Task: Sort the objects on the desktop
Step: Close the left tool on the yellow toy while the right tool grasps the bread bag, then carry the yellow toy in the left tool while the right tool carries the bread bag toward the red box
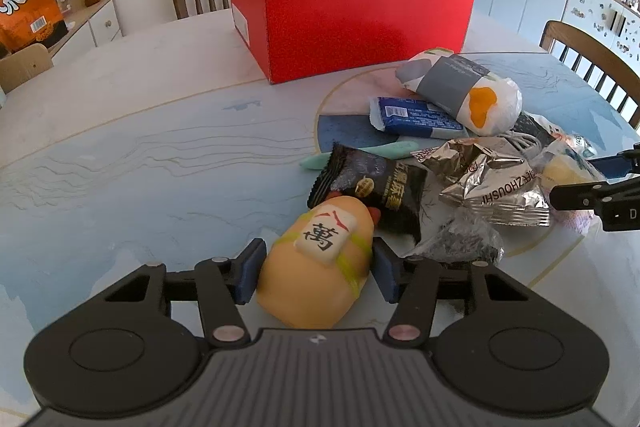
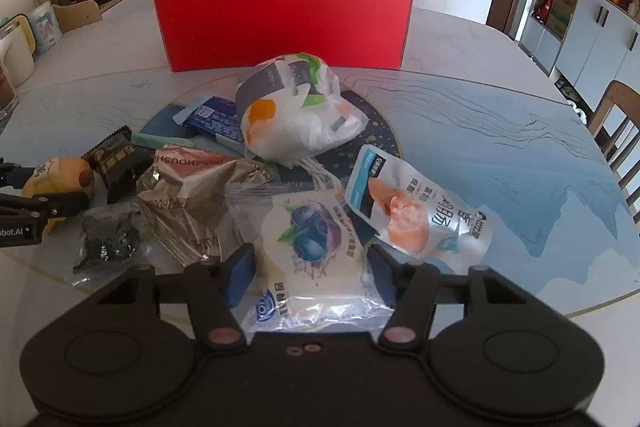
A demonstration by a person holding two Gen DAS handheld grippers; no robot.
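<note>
Currently: Both Tongs Set Around Items on the Surface

Left tongs (image 1: pixel 318 269): the blue pads sit on either side of a yellow plush toy (image 1: pixel 316 267) bearing a white mahjong-tile patch. Both pads appear to touch its flanks, so the tongs are gripping the toy. The toy lies on the surface (image 1: pixel 160 167), its far end touching a black snack packet (image 1: pixel 372 187).

Right tongs (image 2: pixel 310 269): the pads straddle a clear-wrapped blueberry pastry packet (image 2: pixel 312 251). The left pad sits against the wrapper; whether the right pad presses on it cannot be told. The packet lies flat on the surface at the near edge of the pile.

Adjacent items:
- A crumpled silver snack bag (image 2: pixel 188 203) lies just left of the pastry packet.
- A white pouch with a salmon-coloured picture (image 2: pixel 412 211) lies just to its right.
- A white plastic bag with orange patches (image 2: pixel 292 115) sits behind, beside a blue wrapped bar (image 2: pixel 216 119).
- A small bag of dark contents (image 2: pixel 108 239) lies near the toy.

Beyond the pile stands an open red box (image 1: pixel 360 23), upright, well apart from both tongs.
</note>
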